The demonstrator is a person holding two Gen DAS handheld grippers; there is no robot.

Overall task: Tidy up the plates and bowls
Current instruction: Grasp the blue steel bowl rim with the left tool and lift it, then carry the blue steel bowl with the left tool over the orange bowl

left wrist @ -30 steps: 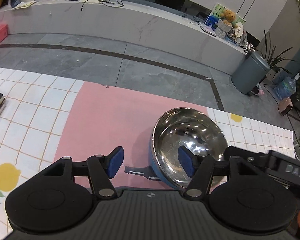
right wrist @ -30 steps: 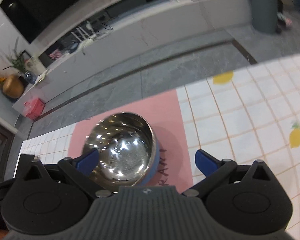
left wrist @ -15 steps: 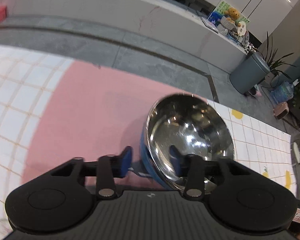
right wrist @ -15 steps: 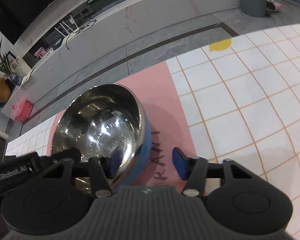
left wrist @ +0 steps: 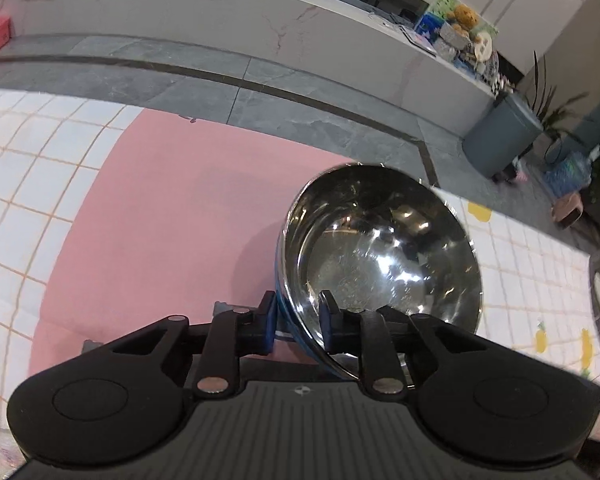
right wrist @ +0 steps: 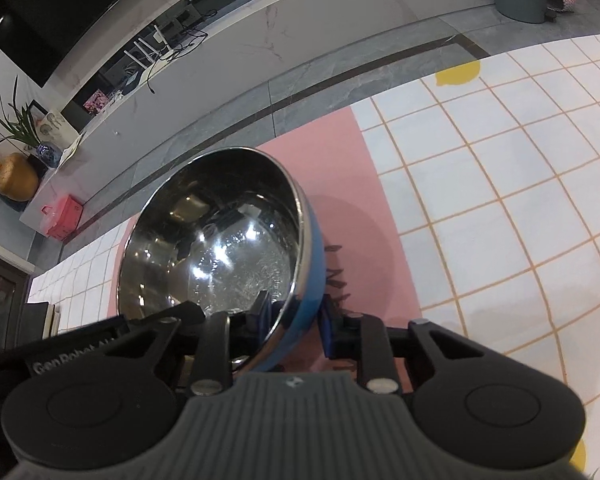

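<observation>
A steel bowl (left wrist: 380, 256) with a blue outer wall sits over the pink part of the tablecloth (left wrist: 160, 220). My left gripper (left wrist: 298, 316) is shut on its near left rim, one pad inside and one outside. My right gripper (right wrist: 294, 316) is shut on the bowl (right wrist: 220, 248) at its near right rim, likewise with one pad inside and one outside. The bowl looks tilted and lifted slightly. The left gripper's body shows at the left edge of the right wrist view (right wrist: 80, 344).
The tablecloth has white tiles with orange lines and fruit prints (right wrist: 500, 200). The table's far edge (left wrist: 260, 128) meets grey floor. A dark object (right wrist: 36, 320) lies at the table's left end. A grey bin (left wrist: 500, 140) stands on the floor.
Both grippers have closed from open onto opposite sides of the bowl's rim. The bowl now fills more of both views and looks raised off the cloth.
</observation>
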